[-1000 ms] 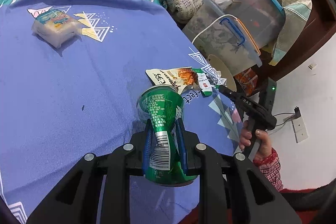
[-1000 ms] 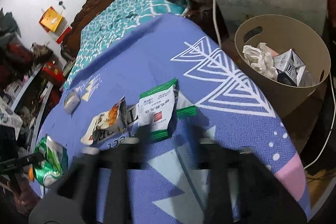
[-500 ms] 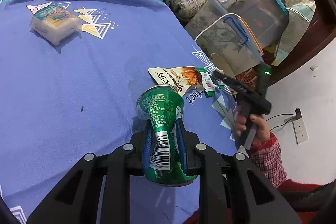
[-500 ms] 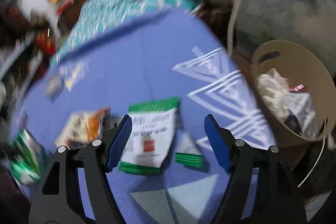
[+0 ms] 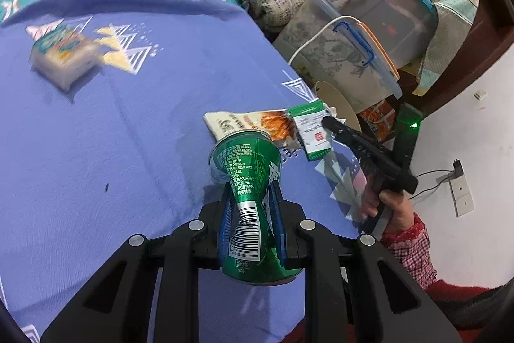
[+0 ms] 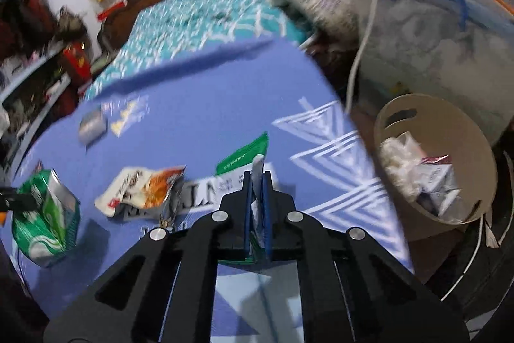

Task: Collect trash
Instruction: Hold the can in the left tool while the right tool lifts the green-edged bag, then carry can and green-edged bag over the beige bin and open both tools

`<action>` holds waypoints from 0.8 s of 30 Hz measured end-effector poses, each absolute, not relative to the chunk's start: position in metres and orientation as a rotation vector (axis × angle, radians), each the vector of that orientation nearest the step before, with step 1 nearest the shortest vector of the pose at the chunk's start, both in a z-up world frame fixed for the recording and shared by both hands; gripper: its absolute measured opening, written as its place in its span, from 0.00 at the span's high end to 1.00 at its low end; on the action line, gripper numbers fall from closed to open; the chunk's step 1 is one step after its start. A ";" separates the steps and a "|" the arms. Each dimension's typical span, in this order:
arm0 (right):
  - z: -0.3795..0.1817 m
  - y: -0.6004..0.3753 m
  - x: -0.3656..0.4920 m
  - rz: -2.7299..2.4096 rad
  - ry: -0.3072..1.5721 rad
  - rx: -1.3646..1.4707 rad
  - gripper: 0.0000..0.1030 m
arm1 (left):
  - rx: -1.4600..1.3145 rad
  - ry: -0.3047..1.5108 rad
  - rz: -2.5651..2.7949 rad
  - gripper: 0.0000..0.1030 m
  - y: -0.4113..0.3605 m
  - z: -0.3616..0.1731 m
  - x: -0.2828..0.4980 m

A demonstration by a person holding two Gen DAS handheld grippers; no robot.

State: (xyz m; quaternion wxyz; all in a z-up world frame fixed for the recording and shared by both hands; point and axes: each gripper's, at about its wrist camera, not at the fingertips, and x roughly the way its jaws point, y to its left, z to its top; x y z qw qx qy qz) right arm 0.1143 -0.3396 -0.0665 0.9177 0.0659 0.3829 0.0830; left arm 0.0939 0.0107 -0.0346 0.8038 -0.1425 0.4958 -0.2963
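the green-and-white packet (image 6: 257, 179) has just been clamped by the right gripper (image 6: 257, 182) and lifted off the bed; the bin (image 6: 440, 108) waits at three o'clock. the crushed can (image 5: 250, 198) is kept clenched in the left gripper (image 5: 250, 204).

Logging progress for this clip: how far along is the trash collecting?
Done: the bin already holds paper and cartons. In hand: left gripper squeezes a crushed can; right gripper is shut on a green packet. Left: both need binning, then the orange wrapper and the pack on the blanket.
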 end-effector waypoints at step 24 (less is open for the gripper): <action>-0.038 -0.541 0.105 -0.179 0.622 0.285 0.92 | -0.049 1.043 -0.942 0.80 -0.253 0.009 0.199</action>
